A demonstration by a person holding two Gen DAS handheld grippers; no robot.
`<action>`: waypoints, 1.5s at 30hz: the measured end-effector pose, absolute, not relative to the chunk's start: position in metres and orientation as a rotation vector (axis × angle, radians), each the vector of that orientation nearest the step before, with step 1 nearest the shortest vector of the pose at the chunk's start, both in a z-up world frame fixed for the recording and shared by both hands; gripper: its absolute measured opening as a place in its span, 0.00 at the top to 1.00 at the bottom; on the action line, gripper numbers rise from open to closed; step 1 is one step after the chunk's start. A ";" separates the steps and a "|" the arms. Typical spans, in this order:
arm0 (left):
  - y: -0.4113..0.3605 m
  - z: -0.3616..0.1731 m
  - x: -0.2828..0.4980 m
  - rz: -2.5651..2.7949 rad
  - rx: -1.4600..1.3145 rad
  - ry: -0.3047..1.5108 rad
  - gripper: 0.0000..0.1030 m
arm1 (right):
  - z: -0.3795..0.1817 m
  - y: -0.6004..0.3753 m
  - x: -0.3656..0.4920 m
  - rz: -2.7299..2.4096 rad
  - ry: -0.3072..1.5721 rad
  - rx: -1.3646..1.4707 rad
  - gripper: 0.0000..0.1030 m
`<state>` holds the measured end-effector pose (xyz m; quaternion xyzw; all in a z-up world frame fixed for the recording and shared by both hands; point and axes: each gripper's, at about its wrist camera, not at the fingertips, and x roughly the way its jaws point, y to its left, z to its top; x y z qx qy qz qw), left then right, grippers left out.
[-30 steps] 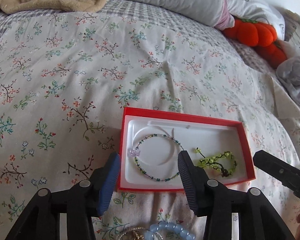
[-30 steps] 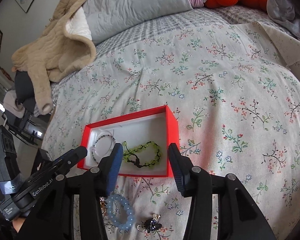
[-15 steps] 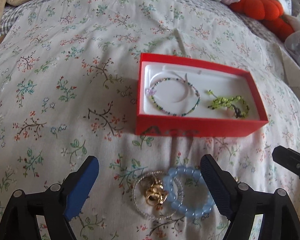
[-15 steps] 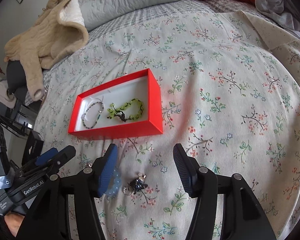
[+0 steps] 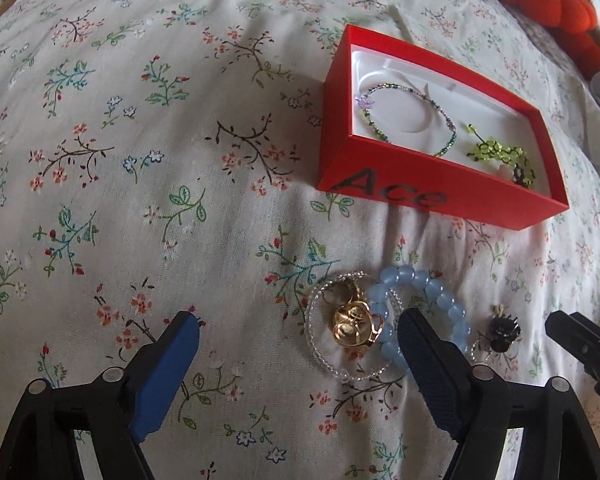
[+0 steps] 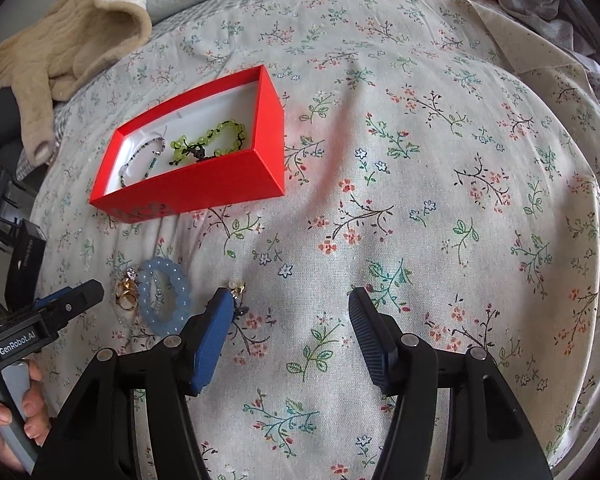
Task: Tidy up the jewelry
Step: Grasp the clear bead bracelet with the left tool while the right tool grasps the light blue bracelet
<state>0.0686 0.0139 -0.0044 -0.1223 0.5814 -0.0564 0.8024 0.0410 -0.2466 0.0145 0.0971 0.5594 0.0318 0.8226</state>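
A bed covered with a floral sheet [image 5: 148, 184] served as the work surface, soft and creased. A red box [image 5: 432, 192] lay open on it, a thin beaded bracelet [image 5: 410, 118] and a green beaded bracelet [image 5: 500, 156] already inside. Near its front wall, on the sheet, a blue bead bracelet [image 5: 432, 300], a clear bead ring with a gold charm [image 5: 354, 326] and a small dark charm [image 5: 500, 332] were left unsorted. The left gripper [image 5: 300, 364] was held over the gold charm, its jaws closing with nothing yet pinched. The right gripper [image 6: 292, 332] stood apart, empty, the dark charm just beside its left finger. A pinch on one piece only was judged best, since the rings overlapped. Open sheet lay to the left; the box wall would need clearing from above.
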 end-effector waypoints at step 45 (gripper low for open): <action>0.075 0.019 0.050 -0.203 -0.414 1.159 1.00 | -0.022 -0.131 0.076 0.205 1.246 0.037 0.70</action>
